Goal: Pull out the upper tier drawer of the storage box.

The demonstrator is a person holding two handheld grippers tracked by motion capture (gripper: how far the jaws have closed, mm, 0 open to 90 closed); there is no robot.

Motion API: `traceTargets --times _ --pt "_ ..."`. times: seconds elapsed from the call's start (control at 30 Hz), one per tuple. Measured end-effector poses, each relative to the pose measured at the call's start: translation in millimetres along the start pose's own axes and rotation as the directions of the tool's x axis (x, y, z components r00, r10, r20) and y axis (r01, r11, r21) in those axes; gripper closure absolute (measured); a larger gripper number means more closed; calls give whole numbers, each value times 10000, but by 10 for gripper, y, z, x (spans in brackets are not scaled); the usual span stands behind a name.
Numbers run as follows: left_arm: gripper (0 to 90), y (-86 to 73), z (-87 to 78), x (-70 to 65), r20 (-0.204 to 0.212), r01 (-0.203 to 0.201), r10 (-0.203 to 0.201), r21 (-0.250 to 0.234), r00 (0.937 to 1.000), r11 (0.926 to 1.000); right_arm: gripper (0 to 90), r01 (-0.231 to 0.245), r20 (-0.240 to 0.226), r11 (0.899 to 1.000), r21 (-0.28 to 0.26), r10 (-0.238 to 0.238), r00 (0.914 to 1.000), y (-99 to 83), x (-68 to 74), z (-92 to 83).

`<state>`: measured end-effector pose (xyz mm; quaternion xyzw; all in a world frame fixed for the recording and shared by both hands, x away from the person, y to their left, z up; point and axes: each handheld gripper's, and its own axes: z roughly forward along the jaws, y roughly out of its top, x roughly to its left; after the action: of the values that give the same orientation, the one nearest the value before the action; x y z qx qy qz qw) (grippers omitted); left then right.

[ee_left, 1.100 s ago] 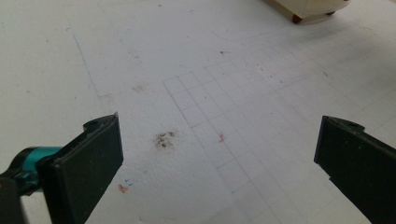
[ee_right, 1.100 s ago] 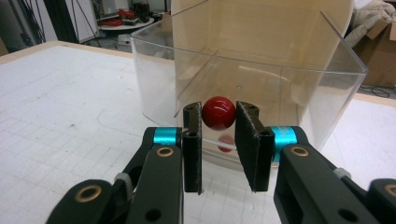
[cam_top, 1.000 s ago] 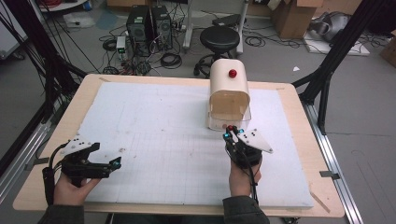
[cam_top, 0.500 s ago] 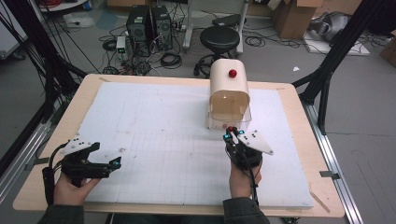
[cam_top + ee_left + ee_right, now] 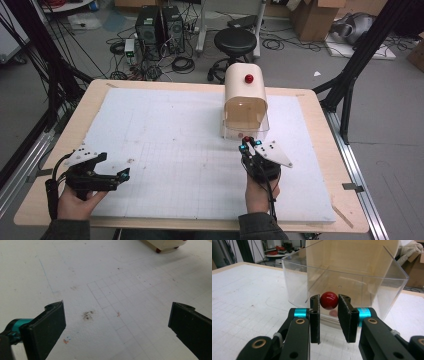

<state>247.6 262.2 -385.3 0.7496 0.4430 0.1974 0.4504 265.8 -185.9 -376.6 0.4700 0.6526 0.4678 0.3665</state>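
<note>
A cream box (image 5: 245, 87) with a red button (image 5: 248, 78) on top stands at the right back of the mat. A clear plastic drawer (image 5: 245, 117) sticks out of its front toward me. In the right gripper view the drawer (image 5: 367, 282) looks empty, and its small red knob (image 5: 328, 300) sits between the two pads. My right gripper (image 5: 250, 145) (image 5: 329, 301) is shut on that knob (image 5: 246, 138). My left gripper (image 5: 122, 175) rests low at the near left of the mat, jaws wide apart with nothing between them (image 5: 119, 315).
A white gridded mat (image 5: 175, 130) covers the wooden table (image 5: 65, 130); it bears small stains (image 5: 87, 314). A corner of the cream box (image 5: 165, 243) with a red foot shows far off in the left gripper view. A stool (image 5: 235, 40) and computer towers (image 5: 155, 25) stand beyond the table.
</note>
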Motion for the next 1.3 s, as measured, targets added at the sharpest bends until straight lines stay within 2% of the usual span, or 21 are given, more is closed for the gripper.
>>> traceTargets --times 1.13,1.3 --pt "17 -1 7 -12 -4 -2 2 -11 10000 10000 709 -123 -200 9999 16 124 9997 -82 -16 -24" --pt "18 2 9 -10 -9 -3 3 -4 10000 10000 672 -173 -310 9999 -6 173 9994 -89 -12 -46"
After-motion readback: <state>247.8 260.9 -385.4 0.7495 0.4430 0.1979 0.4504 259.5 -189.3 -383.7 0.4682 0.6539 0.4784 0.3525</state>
